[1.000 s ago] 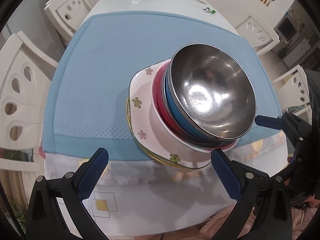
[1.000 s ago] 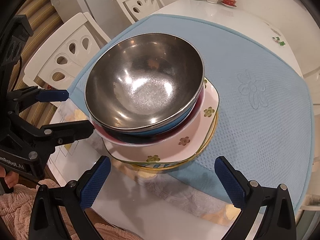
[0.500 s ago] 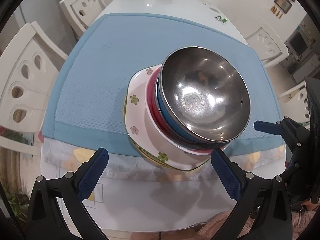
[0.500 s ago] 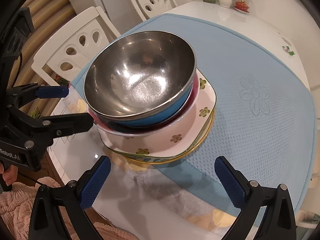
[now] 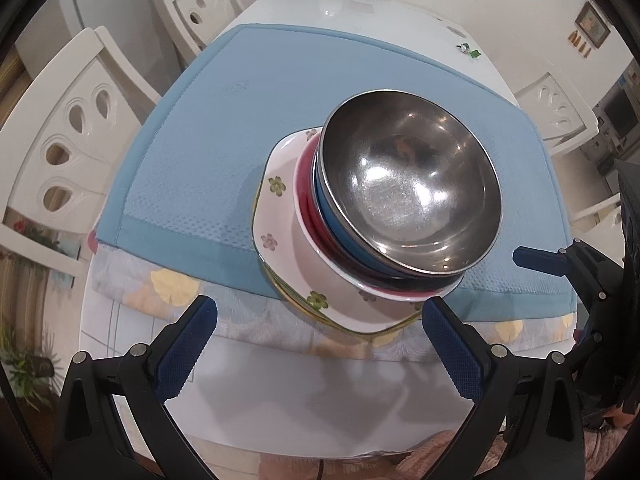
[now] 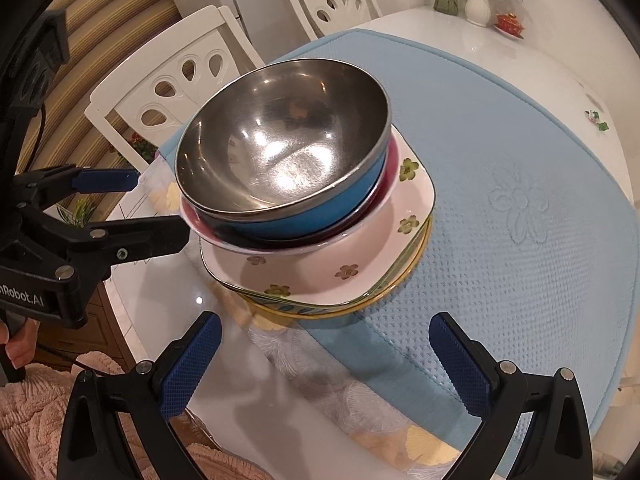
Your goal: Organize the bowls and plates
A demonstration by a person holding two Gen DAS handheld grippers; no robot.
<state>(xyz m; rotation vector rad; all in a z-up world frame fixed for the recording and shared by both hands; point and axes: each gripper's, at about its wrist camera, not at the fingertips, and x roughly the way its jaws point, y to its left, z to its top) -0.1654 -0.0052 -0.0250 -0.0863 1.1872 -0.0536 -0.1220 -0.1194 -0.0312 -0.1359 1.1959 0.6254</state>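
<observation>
**Steel bowl topped a stack at the mat's near edge**

Steel crowned the pile: a metal bowl (image 5: 412, 188) sat nested in a blue bowl (image 6: 320, 212), which sat in a red-rimmed bowl (image 6: 390, 168). Under them lay a pink flowered square plate (image 5: 280, 216) and a yellow-rimmed plate (image 6: 400, 284) at the bottom. The stack rested on the near edge of a blue mat (image 5: 240, 120), partly overhanging onto the white tabletop (image 6: 240, 380). The left tool (image 5: 318, 344) hovered in front of the stack with its jaws wide apart, gripping nothing. To its right, the right tool (image 6: 324, 354) likewise stood spread and empty, just short of the plates. White chairs (image 5: 68, 152) flanked the tabletop.
</observation>
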